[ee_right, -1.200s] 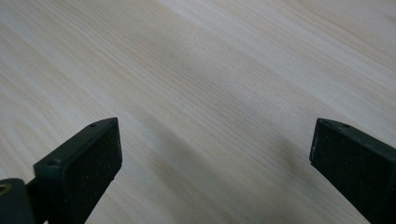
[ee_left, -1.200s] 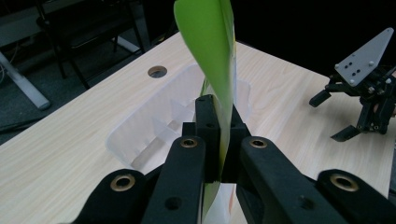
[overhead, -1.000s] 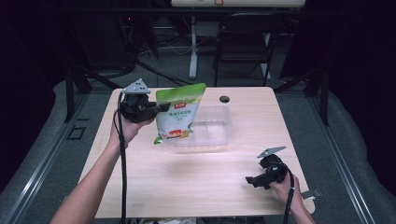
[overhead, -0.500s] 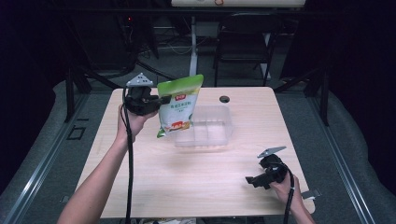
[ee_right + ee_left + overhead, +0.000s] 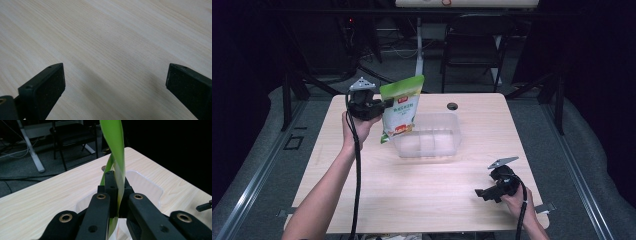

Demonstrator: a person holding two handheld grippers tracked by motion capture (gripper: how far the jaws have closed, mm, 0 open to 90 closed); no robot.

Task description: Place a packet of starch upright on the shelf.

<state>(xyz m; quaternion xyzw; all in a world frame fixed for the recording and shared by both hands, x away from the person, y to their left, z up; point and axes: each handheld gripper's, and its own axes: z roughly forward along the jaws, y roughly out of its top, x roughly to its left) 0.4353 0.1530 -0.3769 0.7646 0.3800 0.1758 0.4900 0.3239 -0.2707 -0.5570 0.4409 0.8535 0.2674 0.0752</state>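
A green and white snack pouch hangs in the air over the left end of a clear plastic bin at the table's middle. My left gripper is shut on the pouch's left edge, held up by a raised forearm. In the left gripper view the jaws pinch the thin green edge of the pouch, with the bin just beyond. My right gripper rests low near the table's front right corner, open. Its pads stand wide apart over bare wood.
The light wooden table has a small dark grommet hole near its far edge. A chair and desk legs stand behind the table. Black cables trail from both grippers.
My left gripper has carried the pouch to the right and slightly down, toward the bin's left end. The right gripper has stayed put.
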